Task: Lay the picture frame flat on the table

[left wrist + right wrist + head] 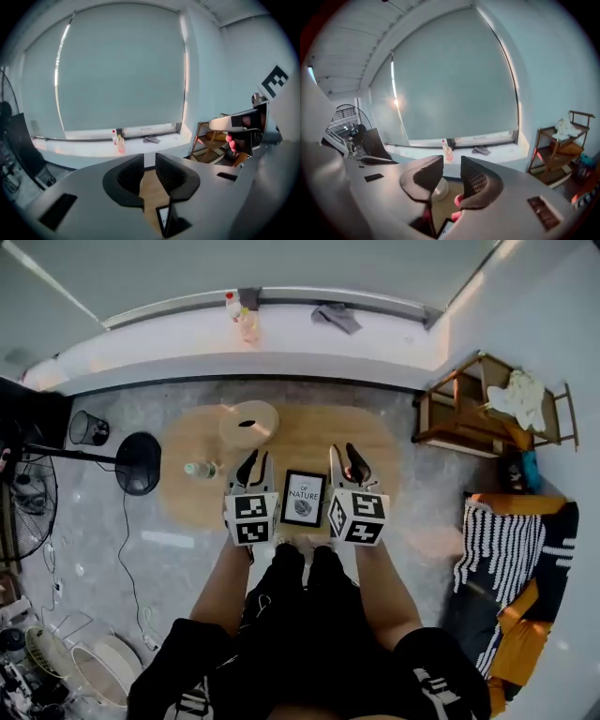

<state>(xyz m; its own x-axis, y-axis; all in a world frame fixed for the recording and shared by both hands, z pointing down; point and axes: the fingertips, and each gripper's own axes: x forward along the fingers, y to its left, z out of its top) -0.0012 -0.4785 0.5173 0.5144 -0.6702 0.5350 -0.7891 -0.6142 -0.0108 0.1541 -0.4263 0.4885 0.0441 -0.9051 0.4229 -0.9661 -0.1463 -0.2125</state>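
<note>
A black picture frame [304,498] with a white print sits on the wooden table [309,427], near its front edge, face towards the head camera. Whether it leans or lies flat I cannot tell. My left gripper [247,468] hovers just left of the frame and my right gripper [352,463] just right of it, neither touching it. In the left gripper view the left gripper [149,161] is open with only tabletop in the narrow gap, and the frame's edge [168,219] shows low and to the right. The right gripper [451,164] is open and empty, with a frame corner [443,229] below it.
A round white object [248,424] and a small bottle [200,469] are on the table's left half. A black floor fan [139,463] stands left of the table, and a wooden shelf [469,409] right. On the windowsill are a bottle [244,320] and a grey cloth [336,317].
</note>
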